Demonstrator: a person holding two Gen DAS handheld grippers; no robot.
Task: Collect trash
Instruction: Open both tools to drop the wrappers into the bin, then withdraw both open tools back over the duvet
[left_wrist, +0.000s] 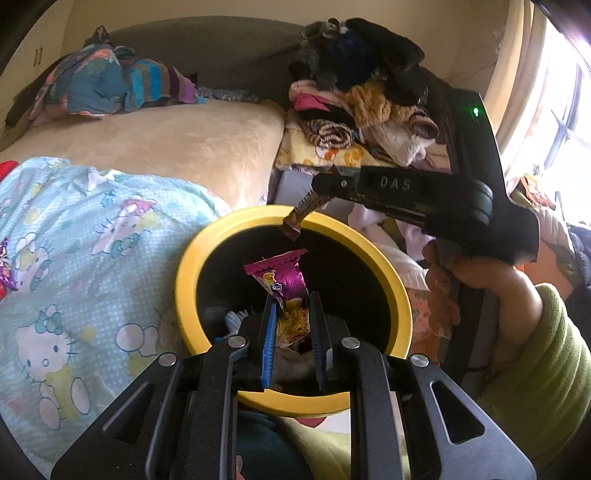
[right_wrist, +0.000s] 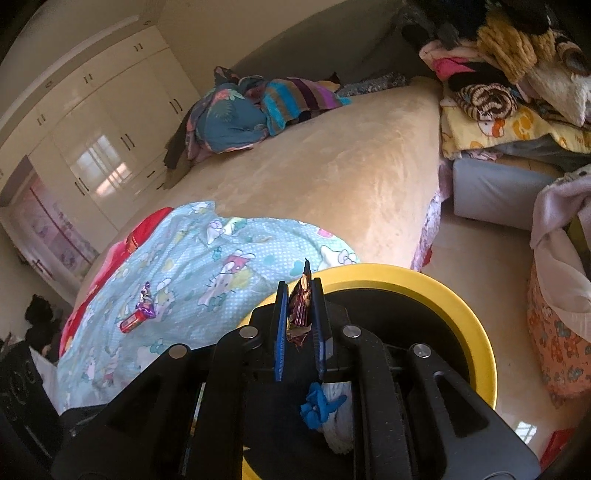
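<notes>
Since both grippers were already over the bin (left_wrist: 184, 266), the step was just a clean drop; the left gripper (left_wrist: 293, 325) was clamped on a purple snack wrapper (left_wrist: 284, 280) hanging inside the yellow rim, so easing the jaws apart right there looked fine; the right gripper (right_wrist: 300, 314) pinched a brown wrapper (right_wrist: 301, 299) only at the rim's far edge, so I'd have nudged it inward first; another wrapper (right_wrist: 142, 306) lay on the quilt (right_wrist: 221, 258) near the bed's edge.
</notes>
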